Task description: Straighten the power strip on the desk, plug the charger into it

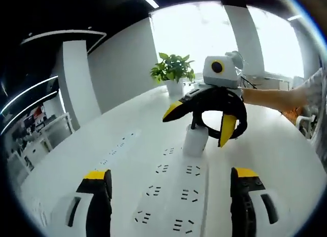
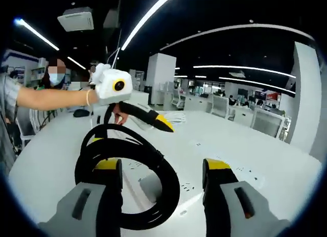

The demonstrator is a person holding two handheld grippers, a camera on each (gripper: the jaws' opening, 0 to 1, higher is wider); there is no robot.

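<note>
While my left gripper (image 1: 171,188) hangs released above the power strip (image 1: 173,188) on the desk (image 1: 271,150), my right gripper (image 2: 162,183), jaws apart, hovers beside the white charger (image 1: 195,140) standing on the strip's far end.

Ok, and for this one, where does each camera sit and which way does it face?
Left gripper view: rides on the left gripper, low over the strip on the desk, looking at the charger, plant and right gripper opposite; own jaws at the bottom, right forearm shows.
Right gripper view: rides on the right gripper, looking over the cable at the left gripper; own jaws at the bottom, left forearm shows.
Shared: the desk; the cameras face each other, each catching the other gripper.
</note>
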